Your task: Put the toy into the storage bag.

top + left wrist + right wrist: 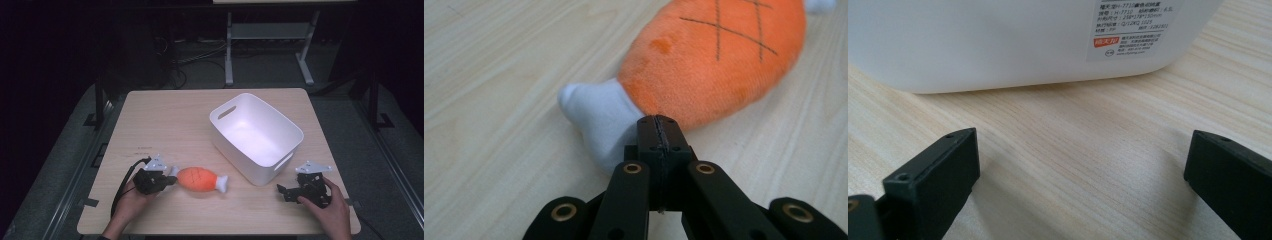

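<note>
An orange plush drumstick (200, 180) with white ends lies on the wooden table (165, 120) near its front edge. My left gripper (167, 181) is at the toy's left end. In the left gripper view its jaws are pressed together, and the left gripper (658, 122) tips touch the plush drumstick (714, 55) where the white end meets the orange body. No fabric shows between them. My right gripper (282, 191) rests low at the front right. The right gripper (1083, 150) has its jaws wide apart with only bare wood between them.
A white plastic bin (295, 131) with handle slots stands right of centre, empty inside. Its labelled wall (998, 45) is just ahead of my right gripper. Bare tabletop stretches across the back left. Past the table's far edge is a dark floor with cables and a metal stand (229, 50).
</note>
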Demonstrator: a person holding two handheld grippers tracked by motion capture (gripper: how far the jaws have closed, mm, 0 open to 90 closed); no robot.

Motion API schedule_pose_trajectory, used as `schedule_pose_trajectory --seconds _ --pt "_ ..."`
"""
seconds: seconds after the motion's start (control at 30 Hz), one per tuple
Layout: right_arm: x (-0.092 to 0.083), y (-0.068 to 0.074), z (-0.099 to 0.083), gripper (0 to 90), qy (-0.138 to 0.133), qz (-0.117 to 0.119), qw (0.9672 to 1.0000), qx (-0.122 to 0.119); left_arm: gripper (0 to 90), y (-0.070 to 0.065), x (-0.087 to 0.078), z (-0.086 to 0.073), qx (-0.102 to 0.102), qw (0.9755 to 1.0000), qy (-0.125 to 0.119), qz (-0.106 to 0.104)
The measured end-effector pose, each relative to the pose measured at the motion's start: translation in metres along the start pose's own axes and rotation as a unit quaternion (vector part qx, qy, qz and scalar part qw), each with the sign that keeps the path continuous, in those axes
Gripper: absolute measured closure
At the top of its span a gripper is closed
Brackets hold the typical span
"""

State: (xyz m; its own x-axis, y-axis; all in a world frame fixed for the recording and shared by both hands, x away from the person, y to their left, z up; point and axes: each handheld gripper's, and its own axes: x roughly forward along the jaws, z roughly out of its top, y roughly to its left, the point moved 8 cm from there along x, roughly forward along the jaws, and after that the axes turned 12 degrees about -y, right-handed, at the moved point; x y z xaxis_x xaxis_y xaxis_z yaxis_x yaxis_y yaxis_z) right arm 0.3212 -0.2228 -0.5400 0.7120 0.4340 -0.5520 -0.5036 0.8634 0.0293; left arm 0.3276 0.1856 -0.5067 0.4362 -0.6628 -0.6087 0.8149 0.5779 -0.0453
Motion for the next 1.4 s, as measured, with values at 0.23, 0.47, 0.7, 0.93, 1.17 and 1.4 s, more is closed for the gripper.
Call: schedule_pose_trajectory --seconds 0.23,0.47,0.7,0.93,1.17,1.4 --pt "0.000 0.000 0.000 0.7 0.000 0.000 1.0000 0.000 89.7 0.008 0.006 0.008 0.000 0.9999 -0.005 0.009" --pt "0.000 0.000 0.000 0.7 0.000 0.000 1.0000 0.000 89.7 0.016 0.016 0.016 0.006 0.9998 -0.005 0.018" --pt "0.000 0.000 0.000 0.7 0.000 0.000 1.0000 0.000 89.7 0.020 0.031 0.028 0.011 0.9997 -0.003 0.022" --pt "0.000 0.000 0.000 0.7 0.000 0.000 1.0000 0.000 89.7 0.022 0.043 0.035 0.014 0.9997 -0.005 0.020" --pt "0.000 0.000 0.000 0.7 0.000 0.000 1.0000 0.000 89.7 0.022 0.058 0.045 0.018 0.9997 -0.013 0.014" --pt "0.000 0.000 0.000 0.7 0.000 0.000 1.0000 0.000 89.7 0.021 0.070 0.053 0.029 0.9995 -0.009 0.008"
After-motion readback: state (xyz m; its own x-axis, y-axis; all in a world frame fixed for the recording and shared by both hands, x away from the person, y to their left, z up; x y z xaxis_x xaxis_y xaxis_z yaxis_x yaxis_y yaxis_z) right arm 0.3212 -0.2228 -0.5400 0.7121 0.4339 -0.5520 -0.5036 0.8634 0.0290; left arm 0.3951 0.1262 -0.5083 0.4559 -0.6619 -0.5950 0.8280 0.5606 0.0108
